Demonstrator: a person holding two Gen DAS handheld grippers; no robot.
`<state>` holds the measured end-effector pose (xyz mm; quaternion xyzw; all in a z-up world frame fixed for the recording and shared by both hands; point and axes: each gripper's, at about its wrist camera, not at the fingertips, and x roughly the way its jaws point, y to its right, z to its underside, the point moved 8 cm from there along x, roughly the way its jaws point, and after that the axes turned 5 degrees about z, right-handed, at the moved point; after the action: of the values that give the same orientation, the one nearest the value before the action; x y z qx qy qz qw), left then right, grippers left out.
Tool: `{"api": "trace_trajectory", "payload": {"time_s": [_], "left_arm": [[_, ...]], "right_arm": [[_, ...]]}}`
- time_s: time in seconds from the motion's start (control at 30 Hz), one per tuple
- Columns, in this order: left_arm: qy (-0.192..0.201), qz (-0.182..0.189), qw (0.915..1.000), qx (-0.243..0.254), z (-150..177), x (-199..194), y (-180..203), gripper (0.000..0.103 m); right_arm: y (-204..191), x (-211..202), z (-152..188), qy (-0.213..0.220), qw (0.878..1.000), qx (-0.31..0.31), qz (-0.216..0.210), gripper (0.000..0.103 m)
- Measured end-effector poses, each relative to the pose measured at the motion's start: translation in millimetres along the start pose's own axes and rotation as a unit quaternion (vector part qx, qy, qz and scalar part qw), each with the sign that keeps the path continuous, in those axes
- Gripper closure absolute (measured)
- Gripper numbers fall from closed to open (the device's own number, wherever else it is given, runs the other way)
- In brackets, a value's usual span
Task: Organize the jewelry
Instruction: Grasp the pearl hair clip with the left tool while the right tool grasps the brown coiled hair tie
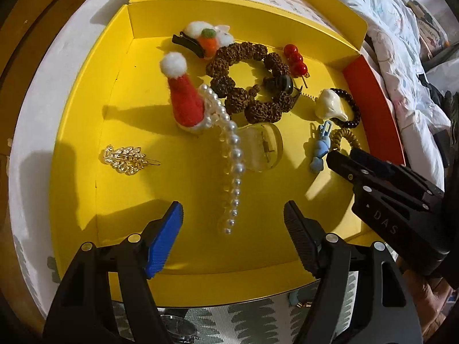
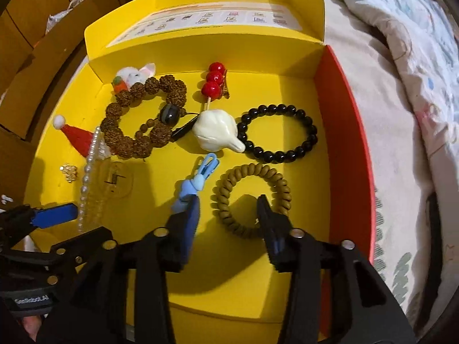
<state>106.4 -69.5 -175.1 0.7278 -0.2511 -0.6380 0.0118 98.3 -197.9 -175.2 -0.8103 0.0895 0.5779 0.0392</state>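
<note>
This is a home bedroom. A rumpled quilt with a pale floral print (image 2: 401,37) fills the right side of both views, and the open yellow box (image 1: 86,120) rests on a bed with a leaf-patterned sheet (image 1: 249,321) at the bottom of the left wrist view. Brown cardboard boxes (image 2: 31,14) are stacked at the upper left of the right wrist view.

Both wrist views look steeply down, from close above, into the yellow box (image 1: 86,172): the left over its near-left part, the right over its right. Both share the brown bead bracelet (image 1: 249,83) (image 2: 137,120).
</note>
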Motion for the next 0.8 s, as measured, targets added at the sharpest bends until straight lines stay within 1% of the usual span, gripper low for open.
{"api": "trace_trajectory", "payload": {"time_s": [0.13, 0.23, 0.27, 0.3, 0.33, 0.37, 0.47, 0.5, 0.53, 0.6, 0.67, 0.7, 0.8], "left_arm": [[-0.003, 0.001, 1.0000, 0.001, -1, 0, 1, 0.031], [0.001, -0.005, 1.0000, 0.005, -2, 0, 1, 0.031], [0.002, -0.008, 0.9999, 0.008, -4, 1, 4, 0.031], [0.002, -0.010, 0.9999, 0.010, -5, 2, 6, 0.031], [0.003, -0.011, 0.9999, 0.012, -6, 2, 8, 0.032], [0.004, -0.010, 0.9998, 0.016, -6, 2, 10, 0.040], [-0.004, -0.010, 0.9997, 0.024, -8, 11, 19, 0.058], [-0.005, -0.010, 0.9996, 0.025, -8, 12, 20, 0.061], [-0.007, -0.013, 0.9995, 0.029, -8, 15, 21, 0.065], [-0.006, -0.015, 0.9994, 0.029, -8, 16, 22, 0.066], [-0.009, -0.009, 0.9995, 0.029, -8, 17, 23, 0.076], [-0.011, -0.009, 0.9995, 0.028, -9, 17, 23, 0.077], [-0.014, -0.005, 0.9995, 0.027, -9, 18, 23, 0.087]], "right_arm": [[3, 0, 3, -0.001, 1.000, 0.004, 0.000, 0.057], [3, -2, 4, -0.001, 1.000, 0.006, -0.004, 0.057], [3, -2, 5, -0.002, 1.000, 0.003, -0.004, 0.057], [2, -2, 5, -0.001, 1.000, -0.001, 0.000, 0.061], [3, -2, 4, 0.000, 1.000, -0.002, 0.002, 0.062], [3, -1, 4, 0.001, 1.000, -0.004, 0.005, 0.063], [2, -2, 5, 0.004, 1.000, -0.010, 0.012, 0.072], [1, -3, 5, 0.005, 1.000, -0.012, 0.010, 0.077], [0, -3, 6, 0.005, 1.000, -0.015, 0.011, 0.079], [-3, -3, 7, 0.007, 1.000, -0.023, 0.015, 0.081], [-5, -3, 7, 0.010, 0.999, -0.033, 0.024, 0.083], [-5, -3, 7, 0.010, 0.999, -0.034, 0.027, 0.083], [-5, -4, 8, 0.009, 0.999, -0.030, 0.022, 0.090]]}}
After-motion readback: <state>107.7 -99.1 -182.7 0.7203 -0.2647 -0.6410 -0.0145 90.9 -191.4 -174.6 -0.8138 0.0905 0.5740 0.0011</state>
